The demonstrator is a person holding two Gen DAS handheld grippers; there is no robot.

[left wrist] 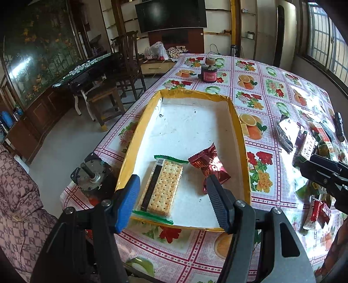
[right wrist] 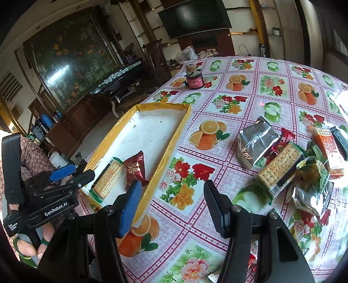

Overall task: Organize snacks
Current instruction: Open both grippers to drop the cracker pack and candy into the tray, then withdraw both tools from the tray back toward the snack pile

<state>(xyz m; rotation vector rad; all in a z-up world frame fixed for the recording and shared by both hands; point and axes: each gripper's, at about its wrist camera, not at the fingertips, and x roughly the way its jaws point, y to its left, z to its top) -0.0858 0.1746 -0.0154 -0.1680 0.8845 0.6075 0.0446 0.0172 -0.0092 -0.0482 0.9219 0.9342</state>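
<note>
The left tool [left wrist: 173, 196] hangs spread and empty over the tray's [left wrist: 130, 152] near end, where a cracker pack [left wrist: 162, 187] and red snack [left wrist: 209, 167] lie. The right tool [right wrist: 171, 204], spread and empty, hovers over the worktop [right wrist: 239, 98] beside the snack pile [right wrist: 289, 161].

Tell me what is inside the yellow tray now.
Inside the tray lie a cracker pack and a red snack packet, side by side at its near end. The rest shows bare white floor. Whatever lies under them is covered.

Dark TV [left wrist: 170, 14] on far wall, wooden chair [left wrist: 128, 63], pale floor [left wrist: 71, 139], barred window [left wrist: 324, 37] daylight.
</note>
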